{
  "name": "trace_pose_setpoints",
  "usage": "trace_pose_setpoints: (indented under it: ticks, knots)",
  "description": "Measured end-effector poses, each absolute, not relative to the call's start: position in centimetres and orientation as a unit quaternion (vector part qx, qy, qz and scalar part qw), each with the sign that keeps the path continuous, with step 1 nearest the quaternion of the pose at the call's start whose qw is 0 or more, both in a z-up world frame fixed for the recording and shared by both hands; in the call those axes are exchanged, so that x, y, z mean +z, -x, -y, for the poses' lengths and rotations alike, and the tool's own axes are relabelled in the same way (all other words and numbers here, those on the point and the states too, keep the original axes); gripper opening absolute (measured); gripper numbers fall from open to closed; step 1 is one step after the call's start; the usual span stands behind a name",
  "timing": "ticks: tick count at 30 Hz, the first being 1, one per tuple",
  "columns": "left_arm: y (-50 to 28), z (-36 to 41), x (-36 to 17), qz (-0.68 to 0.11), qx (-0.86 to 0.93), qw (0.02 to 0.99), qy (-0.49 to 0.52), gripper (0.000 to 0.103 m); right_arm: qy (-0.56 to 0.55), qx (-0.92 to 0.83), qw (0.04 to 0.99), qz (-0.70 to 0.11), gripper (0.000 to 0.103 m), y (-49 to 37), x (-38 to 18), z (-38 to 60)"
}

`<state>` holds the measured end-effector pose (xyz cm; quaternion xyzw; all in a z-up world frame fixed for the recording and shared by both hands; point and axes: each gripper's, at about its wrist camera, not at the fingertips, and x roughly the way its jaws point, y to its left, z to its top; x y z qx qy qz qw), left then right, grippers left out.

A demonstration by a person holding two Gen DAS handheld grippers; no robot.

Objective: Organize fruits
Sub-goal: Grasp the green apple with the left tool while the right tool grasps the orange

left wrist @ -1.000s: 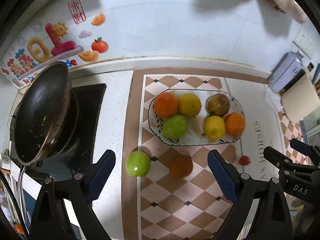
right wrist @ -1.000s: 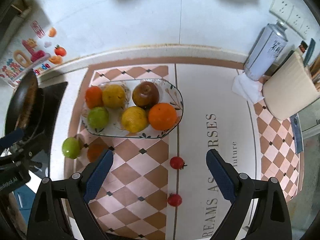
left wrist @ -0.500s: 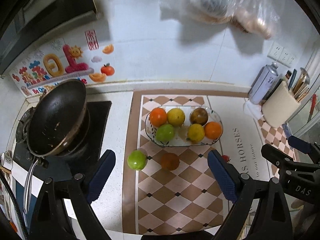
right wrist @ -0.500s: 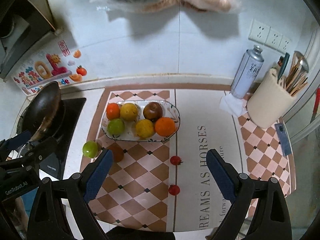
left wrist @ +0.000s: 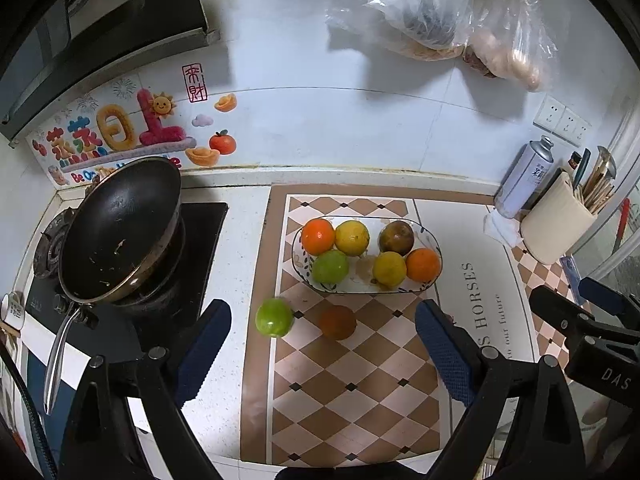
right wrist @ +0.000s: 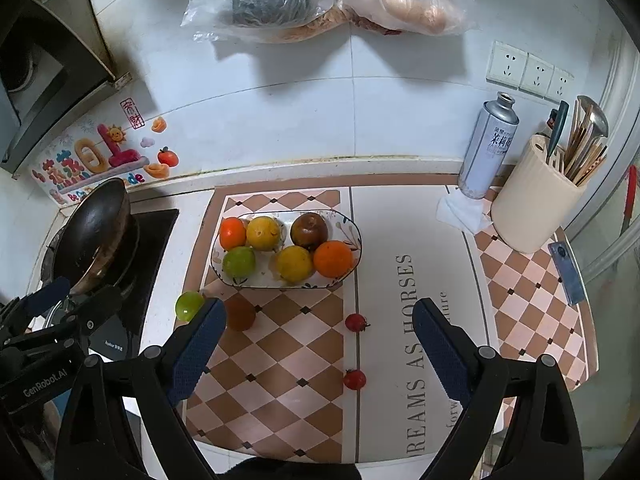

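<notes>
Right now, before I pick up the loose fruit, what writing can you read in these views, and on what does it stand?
"DREAMS AS HORSES": counter mat.
"forw…", "…our future": smaller mat lines, cut off.
"GenRobot.AI": left gripper body, seen in the right wrist view.
"DAS…": right gripper body, cut off.
"来财": red seal on the wall sticker.
"Be O…": sticker's lower line, hidden by the pan.
Spray can label: too small to read.
</notes>
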<state>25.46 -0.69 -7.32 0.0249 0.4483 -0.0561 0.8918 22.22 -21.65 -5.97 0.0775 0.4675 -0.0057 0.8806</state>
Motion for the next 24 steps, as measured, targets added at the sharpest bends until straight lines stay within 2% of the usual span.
trace_pose_setpoints:
  ticks: [5,8,19,24]
  knots:
    - [-26.4,0.5,-8.0,-0.453,-0.037,0.891,-0.024,0.094,-0.083,0.009,0.88,-0.467,0.096,-24.0,-7.9,21.5]
    - [-27.3,0.3,-8.9,-0.452,-0.008,0.891,-0.042,0.102,-0.089,0.022,0.868,-0.487,0.096,-25.6,-10.3,21.1]
    - [-31.3,-5.3,-16.5,-0.511,0.121,0.849,-0.064,0.102,-0.096,0.116,0.784,-0.602,0.096,-33.1,-24.5,13.3]
    - [-33.3,-7.7,-20.3,-0.557,0.148,0.816,-0.047,0.102,-0.094,0.143,0.743,-0.647,0.087,-35.4,-30.3,9.3]
